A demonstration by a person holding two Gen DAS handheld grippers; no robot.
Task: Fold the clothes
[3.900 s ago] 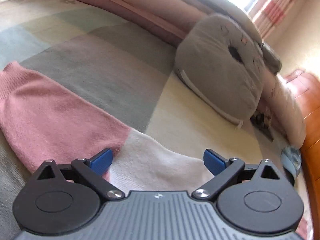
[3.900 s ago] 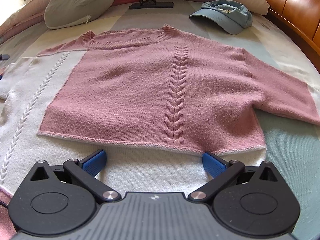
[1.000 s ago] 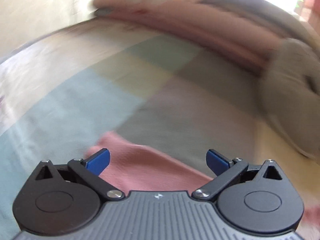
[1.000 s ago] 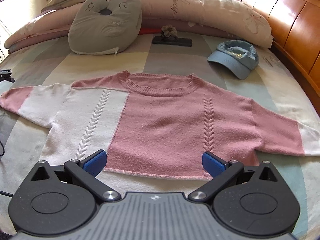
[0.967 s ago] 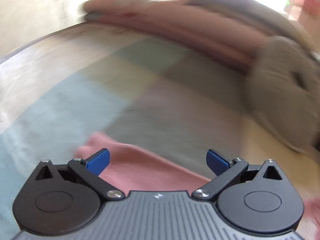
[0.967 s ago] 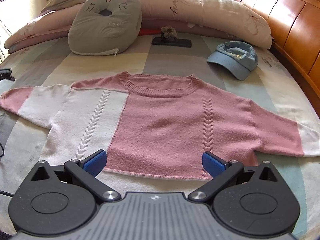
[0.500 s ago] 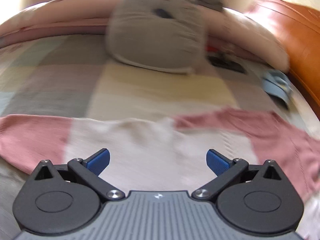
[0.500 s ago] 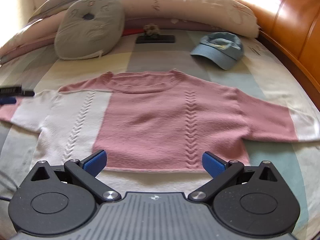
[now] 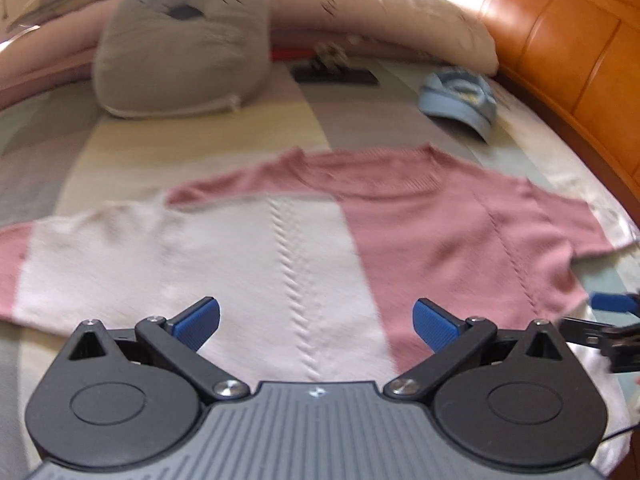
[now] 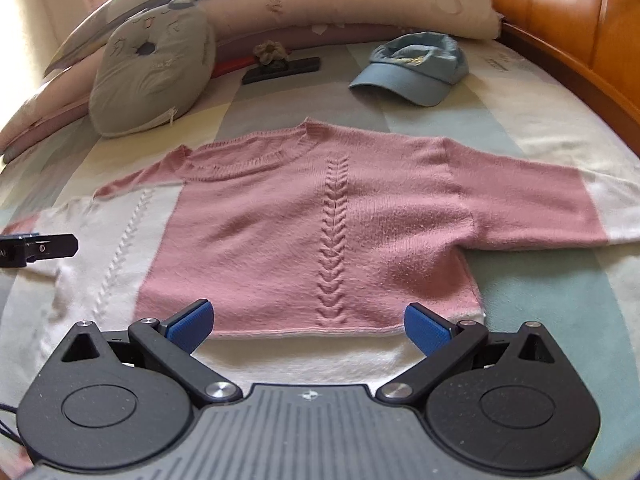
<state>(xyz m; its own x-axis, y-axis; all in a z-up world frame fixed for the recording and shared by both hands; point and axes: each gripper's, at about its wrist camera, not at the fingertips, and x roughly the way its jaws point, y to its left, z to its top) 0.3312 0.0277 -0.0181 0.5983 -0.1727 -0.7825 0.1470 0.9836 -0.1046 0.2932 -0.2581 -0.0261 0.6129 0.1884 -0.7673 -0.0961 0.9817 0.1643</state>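
Much of my left wrist view is blurred, but the sweater [image 9: 400,216] lies flat ahead of my left gripper [image 9: 316,320], fingers spread wide, empty. From the right wrist, my right gripper [image 10: 306,322] gapes at the hem; the sleeves run crosswise, the collar points toward the blue cap [image 10: 412,68], one cuff cut off.

Bright daylight fills both fisheye views, strongest at the top corners, where it washes out the wall and glares off the wooden headboard [image 10: 568,4]. The left wrist view is smeared by motion blur; the sweater [image 9: 320,248] looks soft. The right wrist view is sharper. Edges curve strongly.
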